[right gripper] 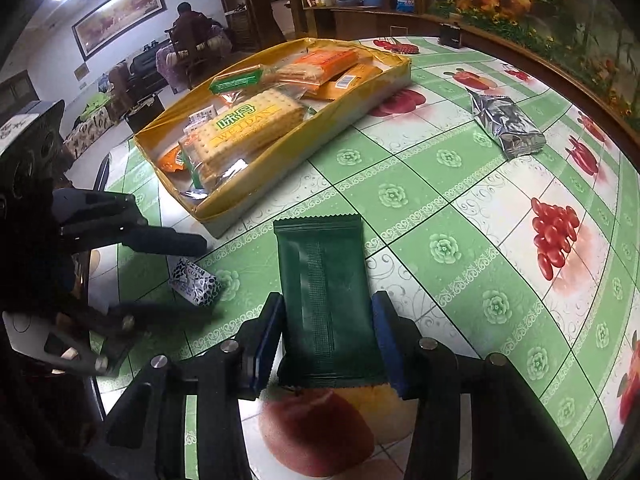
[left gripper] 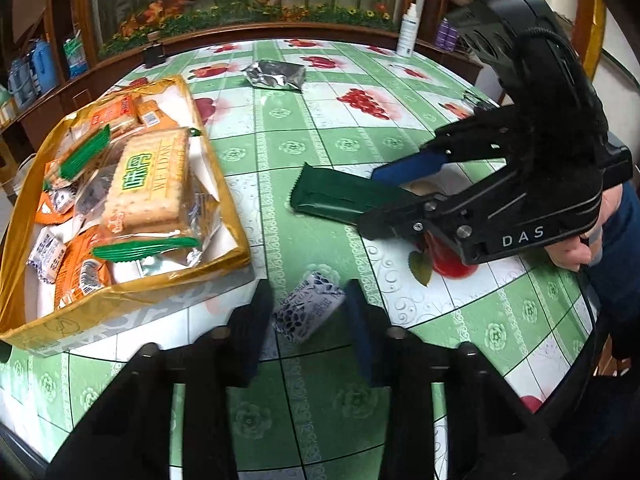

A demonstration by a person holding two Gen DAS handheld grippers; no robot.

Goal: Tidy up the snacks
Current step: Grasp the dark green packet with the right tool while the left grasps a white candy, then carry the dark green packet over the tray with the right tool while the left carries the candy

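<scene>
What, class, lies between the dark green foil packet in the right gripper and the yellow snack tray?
Nothing visible: only bare tablecloth separates the dark green foil packet, clamped in the right gripper, from the yellow snack tray.

Your table wears a green fruit-print cloth; on it sit the yellow snack tray, a silver packet and a small patterned packet

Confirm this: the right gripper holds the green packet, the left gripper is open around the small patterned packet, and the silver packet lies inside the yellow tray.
One thing is wrong: the silver packet lies on the tablecloth, outside the yellow tray, as the right wrist view shows. The rest stands: right gripper holds the green packet, left gripper open around the patterned packet.
</scene>
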